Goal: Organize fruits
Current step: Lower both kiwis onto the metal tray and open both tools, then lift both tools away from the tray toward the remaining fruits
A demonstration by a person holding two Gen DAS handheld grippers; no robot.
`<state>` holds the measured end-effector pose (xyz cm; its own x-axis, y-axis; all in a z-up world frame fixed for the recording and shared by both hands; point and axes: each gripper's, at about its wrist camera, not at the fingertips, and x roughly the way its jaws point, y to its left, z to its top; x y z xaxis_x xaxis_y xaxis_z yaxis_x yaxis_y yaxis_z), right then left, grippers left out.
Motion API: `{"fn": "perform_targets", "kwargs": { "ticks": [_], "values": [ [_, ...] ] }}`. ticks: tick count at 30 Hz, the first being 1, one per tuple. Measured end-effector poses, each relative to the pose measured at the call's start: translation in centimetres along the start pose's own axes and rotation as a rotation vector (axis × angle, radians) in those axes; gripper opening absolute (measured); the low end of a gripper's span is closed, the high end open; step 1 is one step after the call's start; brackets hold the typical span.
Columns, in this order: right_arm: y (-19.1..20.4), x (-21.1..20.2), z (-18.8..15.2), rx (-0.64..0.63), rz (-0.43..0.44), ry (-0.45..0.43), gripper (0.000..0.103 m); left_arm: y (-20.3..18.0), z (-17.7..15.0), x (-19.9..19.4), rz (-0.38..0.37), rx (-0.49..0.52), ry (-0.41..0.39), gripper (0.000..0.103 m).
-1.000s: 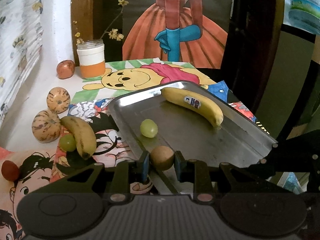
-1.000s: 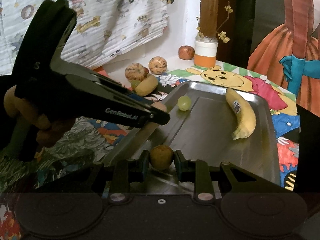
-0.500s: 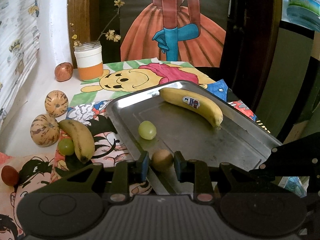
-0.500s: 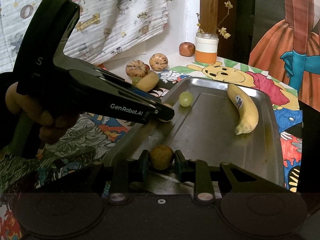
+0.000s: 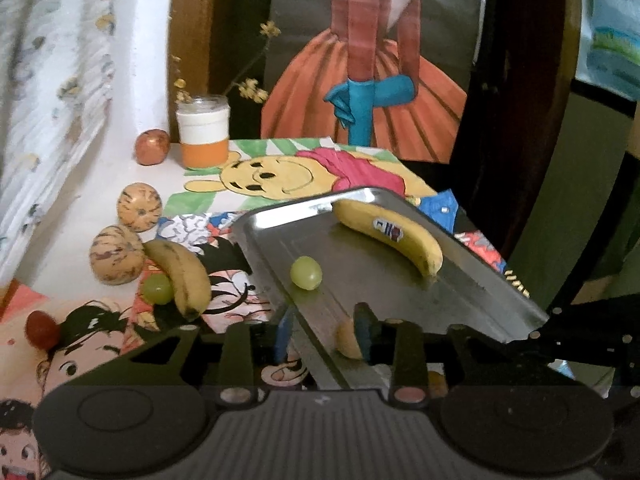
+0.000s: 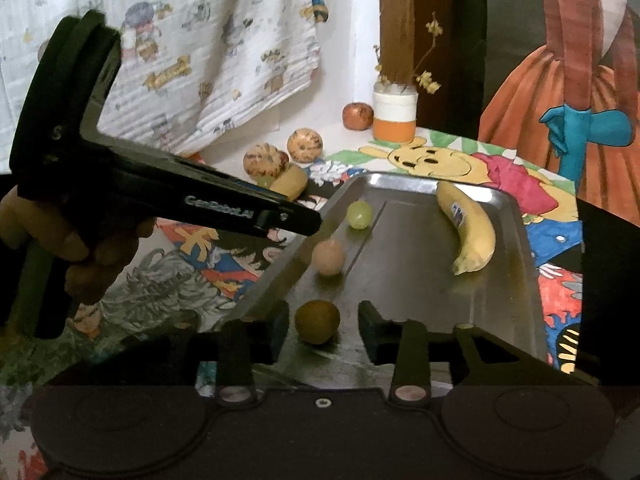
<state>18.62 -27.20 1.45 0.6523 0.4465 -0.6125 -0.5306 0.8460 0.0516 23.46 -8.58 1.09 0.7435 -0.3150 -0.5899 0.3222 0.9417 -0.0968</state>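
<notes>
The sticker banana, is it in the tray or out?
In. The sticker banana lies inside the metal tray, along its far side.

Home corner, cartoon tablecloth [image 5: 256, 176], flower jar [image 5: 204, 132]

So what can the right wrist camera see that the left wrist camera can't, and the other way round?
Only the right wrist view shows the hand holding the left gripper and a tan round fruit lying free between the right gripper's opening jaws. Only the left wrist view shows a red grape on the cloth and the whole second banana. Both show the metal tray, its stickered banana, a green grape and the orange-and-white jar.
</notes>
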Motion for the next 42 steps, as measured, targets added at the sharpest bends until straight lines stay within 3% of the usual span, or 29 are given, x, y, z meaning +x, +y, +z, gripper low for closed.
{"fn": "perform_targets", "kwargs": {
  "ticks": [1,2,4,8,15,17,22,28,42],
  "values": [
    [0.1,-0.4,0.0,0.005,-0.003,-0.006,0.049,0.0,0.0,-0.6,0.006,-0.012,-0.009,0.060],
    [0.2,-0.8,0.0,0.010,-0.006,-0.013,0.054,0.1,0.0,-1.3,0.014,-0.026,-0.023,0.066],
    [0.3,-1.7,0.0,0.023,-0.014,-0.030,0.061,0.2,0.0,-2.5,0.022,-0.043,-0.043,0.068],
    [0.6,-3.6,-0.1,0.060,-0.033,-0.066,0.072,0.3,-0.4,-5.3,0.051,-0.087,-0.083,0.084],
    [1.3,-7.3,-0.3,0.109,-0.066,-0.129,0.089,0.3,-1.7,-9.9,0.090,-0.146,-0.144,0.099],
    [1.6,-8.4,-0.4,0.128,-0.082,-0.141,0.101,0.3,-2.3,-11.3,0.105,-0.154,-0.164,0.103],
    [2.3,-10.9,-0.7,0.185,-0.130,-0.156,0.102,0.2,-3.7,-14.8,0.128,-0.170,-0.199,0.103],
    [3.6,-13.3,-1.2,0.197,-0.184,-0.138,0.102,-0.4,-5.7,-18.1,0.187,-0.148,-0.186,0.103],
    [8.7,-16.5,-3.3,0.185,-0.187,-0.083,0.102,-0.5,-11.5,-23.4,0.253,-0.196,-0.112,0.103]
  ]
}}
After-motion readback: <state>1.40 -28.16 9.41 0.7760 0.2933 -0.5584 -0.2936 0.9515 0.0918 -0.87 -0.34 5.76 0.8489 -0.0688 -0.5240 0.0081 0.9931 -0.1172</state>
